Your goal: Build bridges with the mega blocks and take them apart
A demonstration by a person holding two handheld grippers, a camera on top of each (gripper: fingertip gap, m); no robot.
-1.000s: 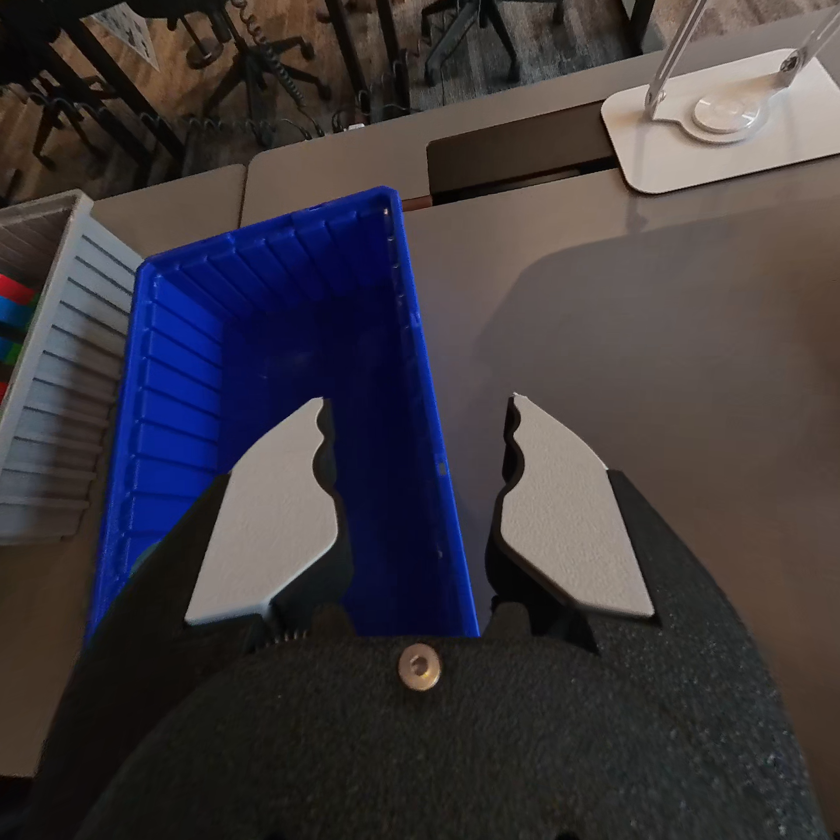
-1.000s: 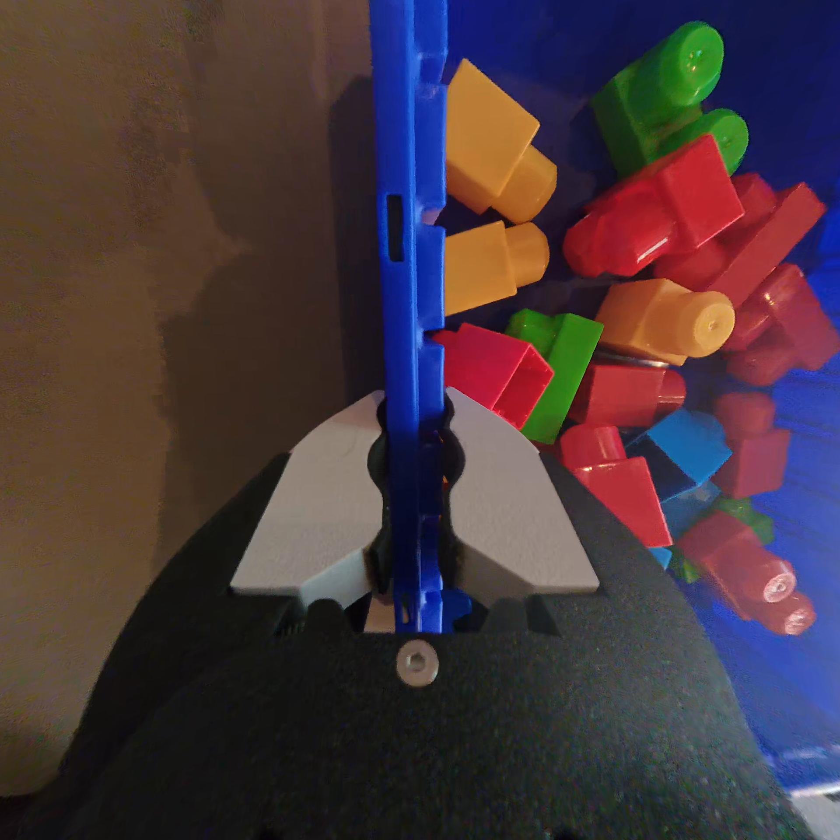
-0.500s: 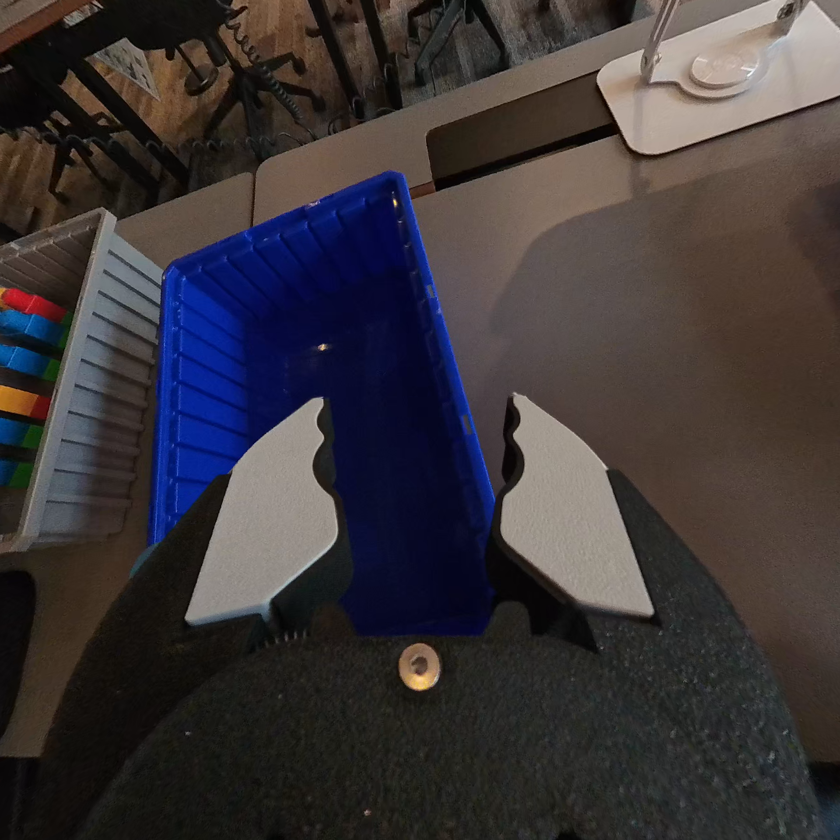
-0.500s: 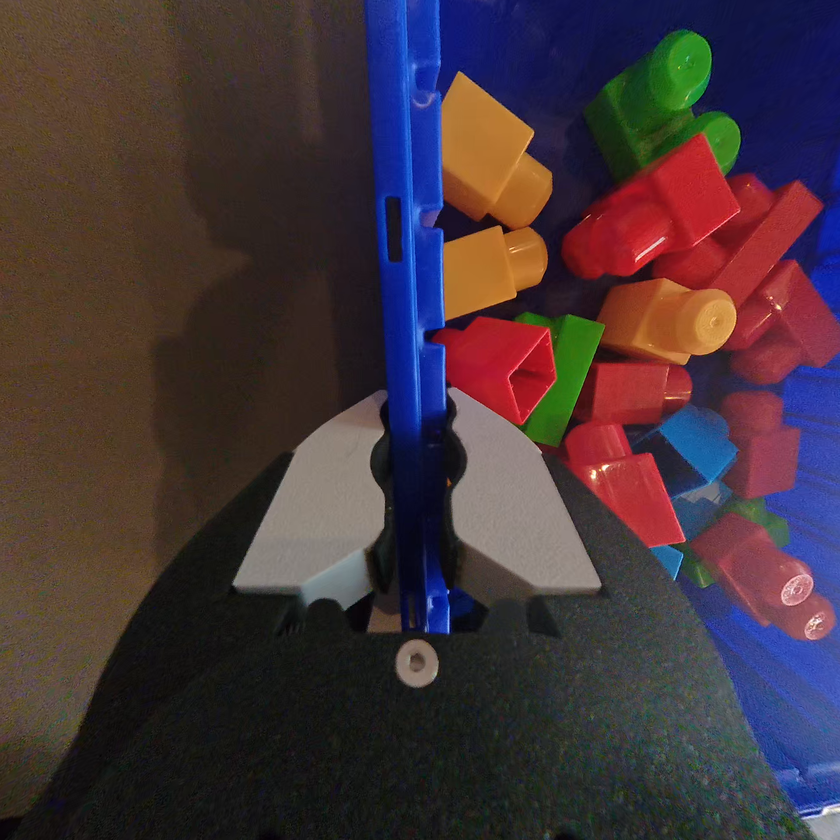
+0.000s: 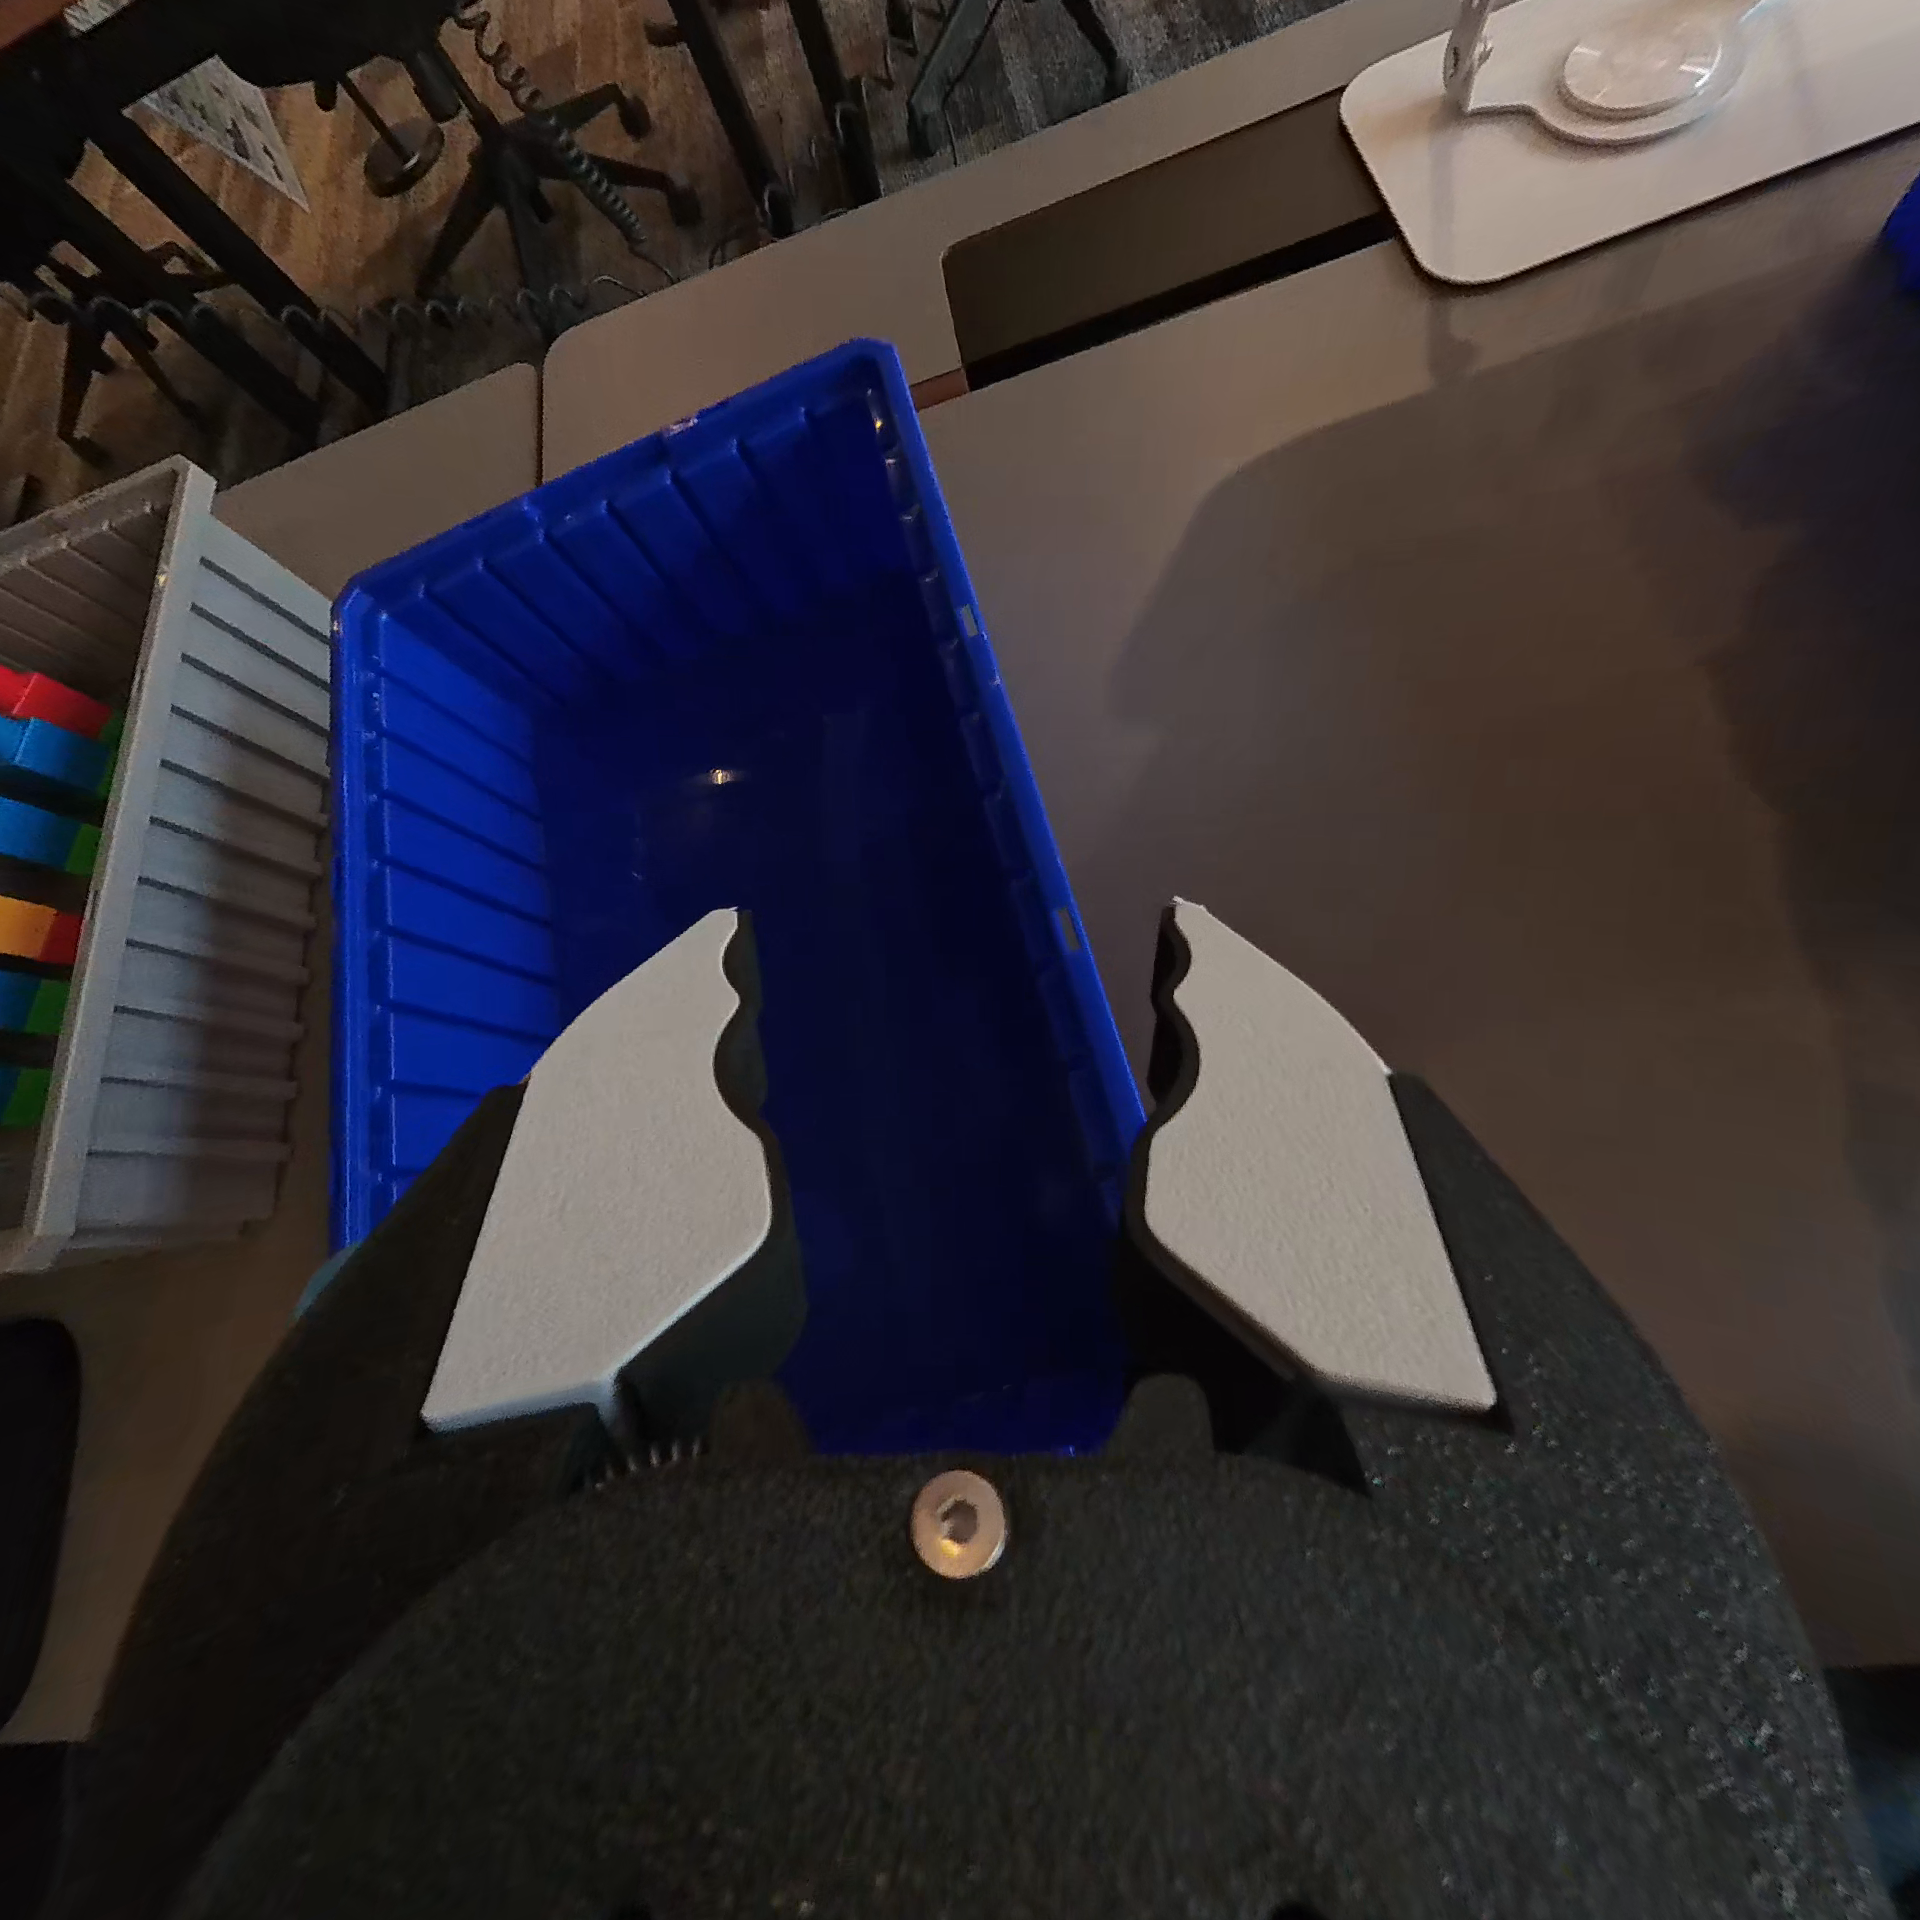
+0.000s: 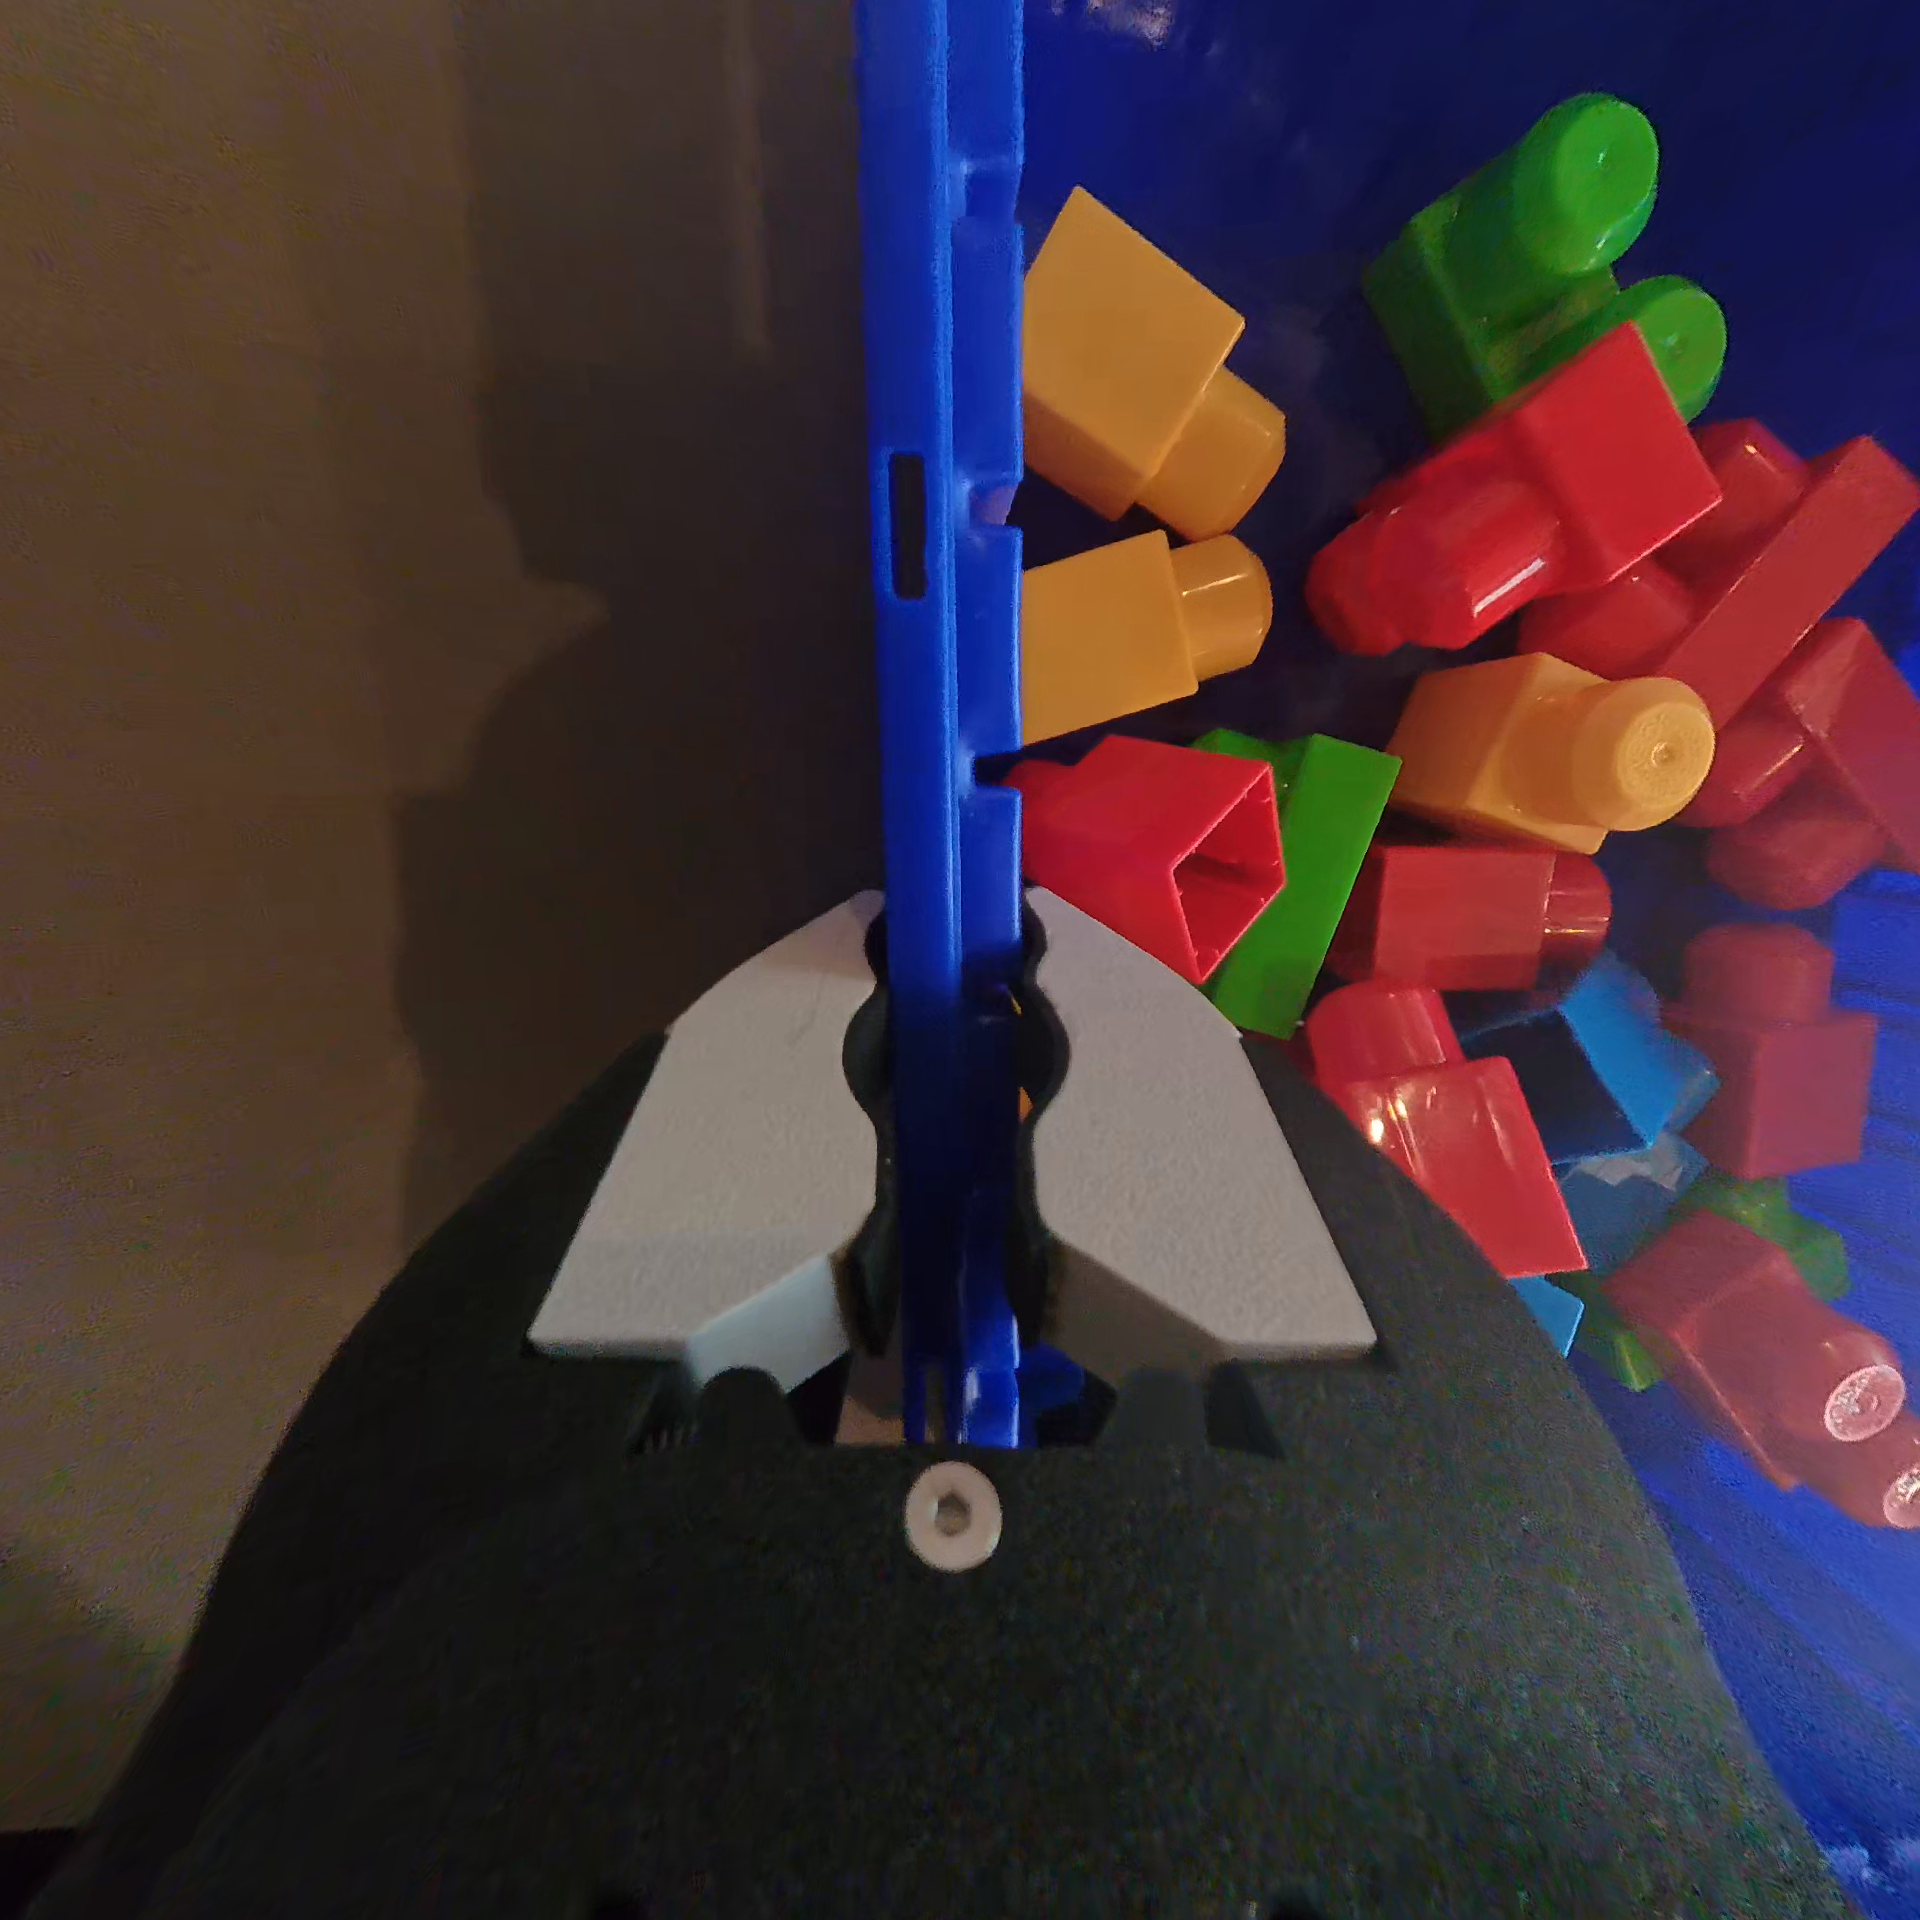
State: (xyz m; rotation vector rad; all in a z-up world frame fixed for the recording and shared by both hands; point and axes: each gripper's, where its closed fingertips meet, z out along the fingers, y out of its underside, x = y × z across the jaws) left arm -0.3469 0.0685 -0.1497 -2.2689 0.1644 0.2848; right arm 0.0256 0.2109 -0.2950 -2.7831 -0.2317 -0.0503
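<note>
In the right wrist view my right gripper (image 6: 951,914) is shut on the wall (image 6: 940,582) of a blue bin. Inside that bin lie several mega blocks: yellow (image 6: 1132,353), red (image 6: 1527,499), green (image 6: 1507,249) and blue (image 6: 1600,1070), loose in a heap to the right of the wall. In the left wrist view my left gripper (image 5: 956,914) is open and empty, held above the near end of a second blue bin (image 5: 436,883) whose floor shows no blocks.
A grey bin (image 5: 197,914) with coloured blocks (image 5: 42,790) stands left of the empty blue bin. A white lamp base (image 5: 1558,135) sits at the back right of the grey table (image 5: 1455,727). Chairs and cables lie on the floor beyond the table. About 40 cm separates my left fingertips from my right.
My left gripper has pulled back and risen, so more of the empty blue bin and grey bin shows. The blocks in the right bin have shifted slightly; the right grip is unchanged.
</note>
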